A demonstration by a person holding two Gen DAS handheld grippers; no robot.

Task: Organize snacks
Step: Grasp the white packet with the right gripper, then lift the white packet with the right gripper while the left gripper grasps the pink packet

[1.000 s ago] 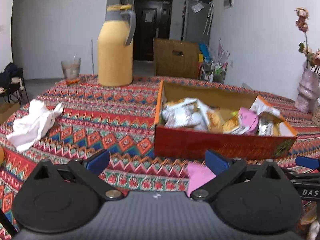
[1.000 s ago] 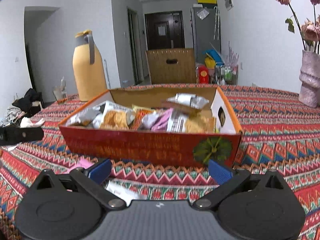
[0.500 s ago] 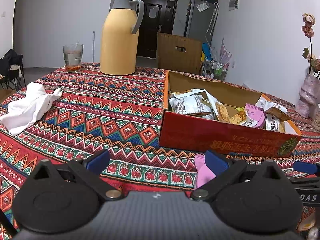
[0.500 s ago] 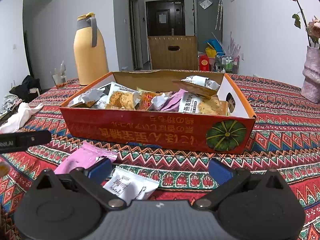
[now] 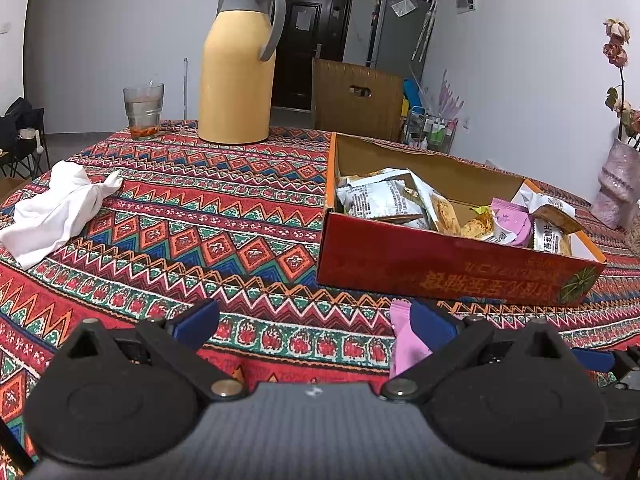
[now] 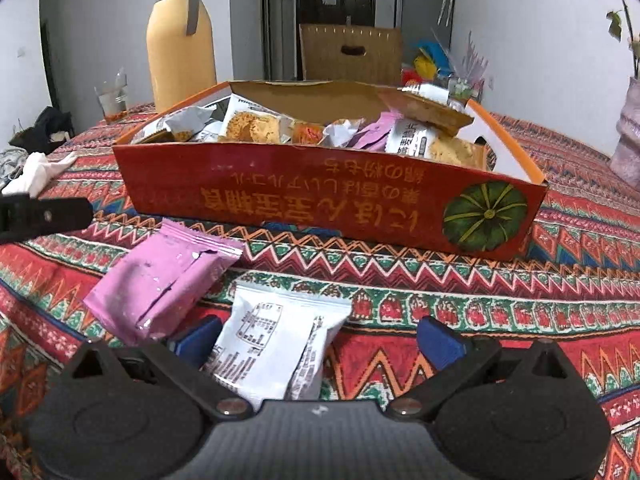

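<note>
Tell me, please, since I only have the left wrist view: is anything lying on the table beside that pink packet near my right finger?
Observer: Yes. The right wrist view shows a white packet lying just right of the pink packet, both outside the box.
Operator: Is the right tool holding the white one?
Observer: No. The right tool is open, with the white packet lying between its fingers, ungripped.
Operator: Is there print on the box's right end?
Observer: A green pumpkin picture sits at the right end of its red front wall.
</note>
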